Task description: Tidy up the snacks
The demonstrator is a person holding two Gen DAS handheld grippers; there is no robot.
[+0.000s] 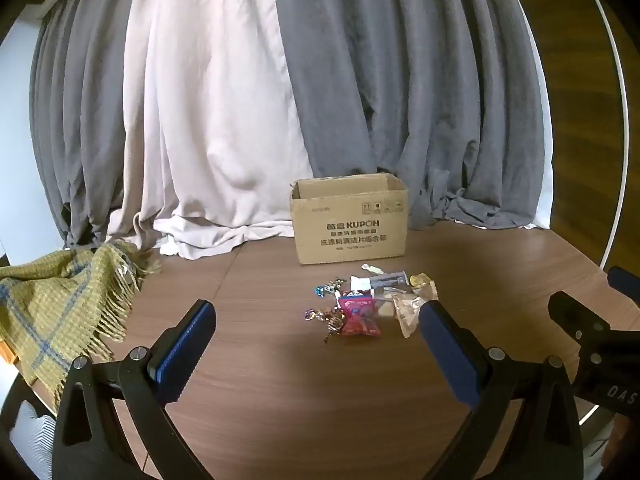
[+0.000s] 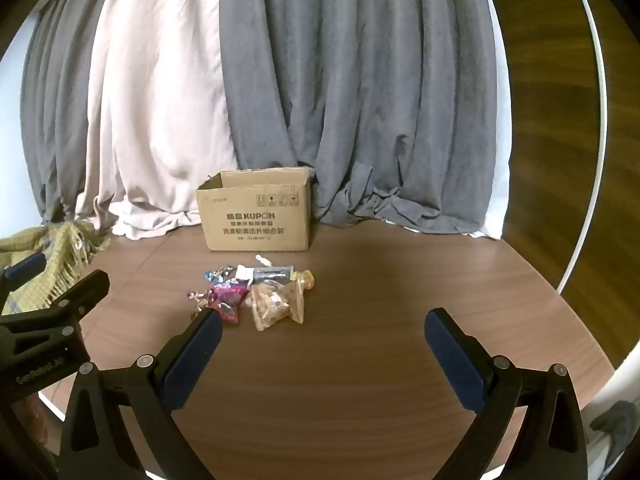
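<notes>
Left claw (image 1: pixel 316 320): spread wide, nothing held, hovering over the near tabletop (image 1: pixel 260 380) short of the snack pile (image 1: pixel 360 304).

Right claw (image 2: pixel 323 326): likewise wide and empty, beside its partner; each view catches the other's frame at its edge.

Snack pile: small wrapped sweets, a pink packet (image 1: pixel 358 316), a clear bag of pale biscuits (image 2: pixel 272 304) and flat sachets, heaped loose mid-tabletop, just in front of the cardboard box (image 1: pixel 350 220).

Cardboard box: upright, top open, printed face toward the claws; judged the likely receptacle, hence its place behind the heap. Interior not visible.

View differences: the left view shows the fringed yellow-green blanket (image 1: pixel 60 304) more fully; the right view shows the biscuit bag clearly, where the left claw's pad partly covers it.

Backdrop: grey and pale curtains (image 2: pixel 320 100).
</notes>
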